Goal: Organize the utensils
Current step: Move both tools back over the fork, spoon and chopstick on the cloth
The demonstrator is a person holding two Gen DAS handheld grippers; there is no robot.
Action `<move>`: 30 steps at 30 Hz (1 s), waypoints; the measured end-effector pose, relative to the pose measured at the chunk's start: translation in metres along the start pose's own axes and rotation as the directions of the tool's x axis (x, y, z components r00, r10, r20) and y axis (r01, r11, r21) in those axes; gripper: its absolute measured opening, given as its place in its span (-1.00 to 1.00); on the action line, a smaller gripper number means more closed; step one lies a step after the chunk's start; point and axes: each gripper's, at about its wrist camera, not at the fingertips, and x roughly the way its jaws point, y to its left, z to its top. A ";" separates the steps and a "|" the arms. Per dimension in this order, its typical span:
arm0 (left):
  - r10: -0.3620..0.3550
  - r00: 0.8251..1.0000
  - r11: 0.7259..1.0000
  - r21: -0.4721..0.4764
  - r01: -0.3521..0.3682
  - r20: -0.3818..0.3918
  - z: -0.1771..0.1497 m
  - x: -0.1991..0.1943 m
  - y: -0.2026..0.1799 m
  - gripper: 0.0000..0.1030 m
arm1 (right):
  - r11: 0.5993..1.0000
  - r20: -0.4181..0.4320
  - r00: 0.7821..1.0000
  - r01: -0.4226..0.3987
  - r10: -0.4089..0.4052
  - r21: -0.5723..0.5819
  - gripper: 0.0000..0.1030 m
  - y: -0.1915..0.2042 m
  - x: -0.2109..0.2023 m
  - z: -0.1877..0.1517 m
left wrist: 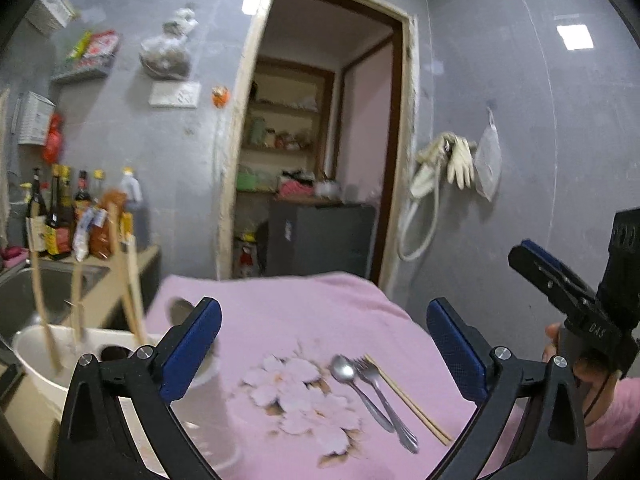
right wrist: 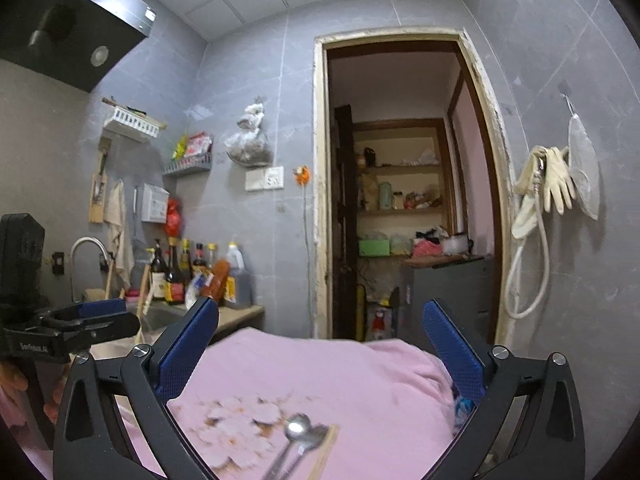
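A metal spoon (left wrist: pixel 346 372), a metal fork (left wrist: pixel 380 392) and a pair of wooden chopsticks (left wrist: pixel 408 398) lie side by side on a pink flowered cloth (left wrist: pixel 304 320). My left gripper (left wrist: pixel 324 312) hovers open above the cloth with nothing between its blue pads. At its left stands a white container (left wrist: pixel 28 348) holding several upright wooden utensils (left wrist: pixel 130 280). In the right wrist view my right gripper (right wrist: pixel 320 314) is open and empty, with the spoon (right wrist: pixel 298 428), fork (right wrist: pixel 318 436) and chopsticks (right wrist: pixel 326 450) just below it. A hand holds each gripper.
A steel sink (left wrist: pixel 24 292) and a row of sauce bottles (left wrist: pixel 64 216) sit on the counter to the left. An open doorway (left wrist: pixel 320 140) lies ahead. Gloves and a hose (left wrist: pixel 448 164) hang on the right wall. A range hood (right wrist: pixel 68 20) hangs at the upper left.
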 end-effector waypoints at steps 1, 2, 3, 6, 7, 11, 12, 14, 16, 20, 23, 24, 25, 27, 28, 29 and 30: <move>-0.007 1.000 1.000 0.002 0.007 -0.022 -0.003 0.006 -0.003 0.95 | 1.000 -0.008 1.000 0.004 -0.004 -0.001 1.00 -0.003 -0.001 -0.002; -0.015 0.999 1.000 0.003 0.015 -0.040 -0.006 0.012 -0.006 0.95 | 1.000 -0.019 1.000 0.011 -0.011 -0.002 1.00 -0.007 -0.001 -0.004; -0.022 0.998 1.000 0.002 0.022 -0.065 -0.009 0.019 -0.009 0.95 | 1.000 -0.032 0.999 0.018 -0.018 -0.004 1.00 -0.011 -0.001 -0.007; -0.036 0.989 0.999 -0.005 0.036 -0.143 -0.020 0.039 -0.016 0.95 | 1.000 -0.075 0.997 0.029 -0.029 -0.006 1.00 -0.021 0.001 -0.016; -0.037 0.986 0.999 -0.008 0.036 -0.161 -0.022 0.043 -0.017 0.95 | 1.000 -0.088 0.996 0.030 -0.030 -0.005 1.00 -0.024 0.002 -0.019; -0.049 0.960 0.998 -0.043 0.039 -0.274 -0.035 0.070 -0.019 0.95 | 1.000 -0.162 0.986 0.030 -0.029 0.006 1.00 -0.035 0.008 -0.032; -0.051 0.952 0.998 -0.052 0.037 -0.300 -0.037 0.076 -0.018 0.95 | 1.000 -0.185 0.982 0.028 -0.026 0.013 1.00 -0.038 0.010 -0.035; -0.055 0.937 0.997 -0.065 0.034 -0.345 -0.041 0.087 -0.016 0.94 | 0.999 -0.227 0.974 0.023 -0.015 0.033 0.97 -0.044 0.014 -0.041; -0.051 0.924 0.997 -0.075 0.025 -0.379 -0.045 0.096 -0.014 0.94 | 0.999 -0.266 0.964 0.018 -0.005 0.046 0.88 -0.047 0.019 -0.047; -0.052 0.897 0.996 -0.090 0.014 -0.439 -0.053 0.112 -0.009 0.87 | 0.998 -0.353 0.935 0.011 0.010 0.057 0.64 -0.052 0.030 -0.059; -0.059 0.871 0.994 -0.108 0.007 -0.488 -0.058 0.125 -0.005 0.64 | 0.998 -0.429 0.903 -0.002 0.031 0.067 0.47 -0.053 0.040 -0.069; -0.065 0.861 0.993 -0.118 0.005 -0.505 -0.060 0.130 -0.003 0.58 | 0.998 -0.451 0.892 -0.007 0.037 0.068 0.37 -0.053 0.043 -0.072; -0.071 0.850 0.991 -0.130 0.003 -0.522 -0.061 0.134 -0.001 0.47 | 0.998 -0.472 0.881 -0.011 0.041 0.066 0.26 -0.053 0.045 -0.076; -0.084 0.829 0.987 -0.158 -0.006 -0.553 -0.065 0.141 0.005 0.29 | 0.998 -0.518 0.854 -0.024 0.054 0.065 0.11 -0.051 0.051 -0.082; -0.092 0.820 0.985 -0.172 -0.008 -0.565 -0.066 0.145 0.008 0.19 | 0.997 -0.534 0.843 -0.030 0.062 0.067 0.04 -0.050 0.054 -0.085; -0.101 0.811 0.982 -0.187 -0.010 -0.577 -0.068 0.148 0.012 0.12 | 0.997 -0.555 0.829 -0.041 0.072 0.067 0.00 -0.049 0.057 -0.087; -0.105 0.806 0.981 -0.193 -0.011 -0.582 -0.068 0.149 0.014 0.09 | 0.997 -0.566 0.821 -0.048 0.076 0.065 -0.06 -0.048 0.059 -0.088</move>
